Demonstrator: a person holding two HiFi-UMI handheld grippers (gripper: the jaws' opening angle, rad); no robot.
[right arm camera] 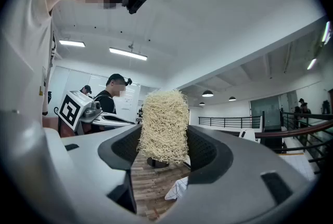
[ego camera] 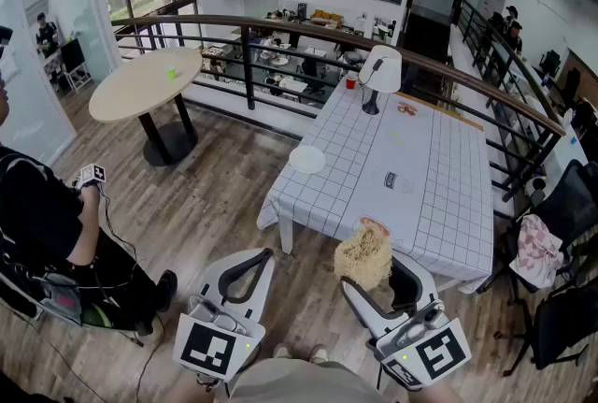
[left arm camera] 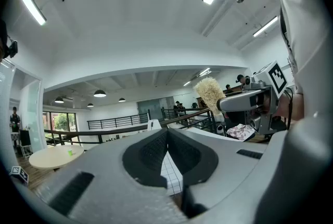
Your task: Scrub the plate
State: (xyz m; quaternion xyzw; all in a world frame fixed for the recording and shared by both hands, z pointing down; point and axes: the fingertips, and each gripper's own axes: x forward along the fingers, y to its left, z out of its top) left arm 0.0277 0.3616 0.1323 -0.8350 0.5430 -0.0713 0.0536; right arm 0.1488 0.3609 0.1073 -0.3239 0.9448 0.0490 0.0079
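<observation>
- A seated person in black (ego camera: 42,214) is well off the left side of the checked table (ego camera: 439,177), holding a small marker cube.
- A round wooden table (ego camera: 148,83) stands beyond the checked table's far left corner, well apart from it.
- The left gripper (ego camera: 264,253) hangs over the wooden floor short of the checked table's near left corner. Its jaws are pressed together at the tips, with nothing between them.
- The white plate (ego camera: 306,159) sits at the checked table's left edge, about halfway along, and slightly overhangs it.
- The right gripper (right arm camera: 164,151) is at the checked table's near edge. Its jaws are clamped on a pale fibrous scrubber (right arm camera: 163,125), which stands upright above them.
- A white lamp (ego camera: 380,74) stands at the checked table's far end.
- A black chair (ego camera: 561,214) with a patterned cloth draped on it is just beside the checked table's near right corner.
</observation>
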